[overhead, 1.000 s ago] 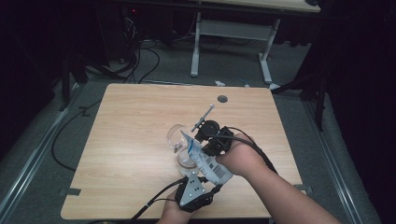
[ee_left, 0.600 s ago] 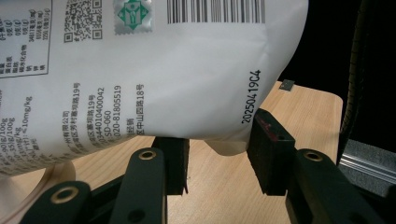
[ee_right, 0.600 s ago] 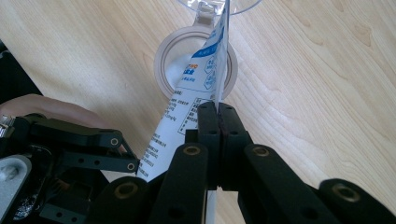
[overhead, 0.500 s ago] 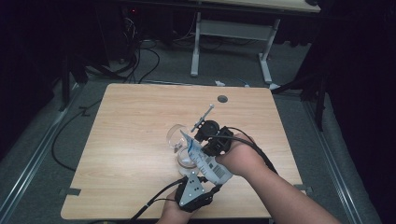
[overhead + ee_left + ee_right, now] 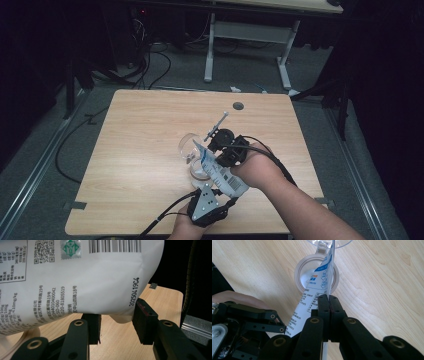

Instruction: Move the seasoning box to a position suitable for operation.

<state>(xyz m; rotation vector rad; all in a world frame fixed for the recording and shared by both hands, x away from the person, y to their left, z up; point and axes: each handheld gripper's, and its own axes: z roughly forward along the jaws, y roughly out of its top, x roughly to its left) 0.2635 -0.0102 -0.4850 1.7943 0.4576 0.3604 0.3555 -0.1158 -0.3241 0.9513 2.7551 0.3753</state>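
A white printed pouch (image 5: 222, 175) hangs tilted over a small white-rimmed container (image 5: 298, 272) on the wooden table (image 5: 140, 130). Its opened top end points down into the container's mouth. A clear hinged lid (image 5: 186, 145) stands open behind the container. My right gripper (image 5: 328, 302) is shut on the pouch's thin side seam, and it comes in from the right in the high view (image 5: 215, 155). My left gripper (image 5: 117, 325) reaches in from the near edge, its pad tips against the pouch's (image 5: 87, 277) bulging bottom end. The pouch hides most of the container's inside.
A round cable hole (image 5: 238, 106) lies near the table's far edge. Cables trail from both grippers over the near edge. Behind the table stand a desk's white legs (image 5: 210, 55) and loose floor cables (image 5: 150, 65). Bare wood stretches to the left and far side.
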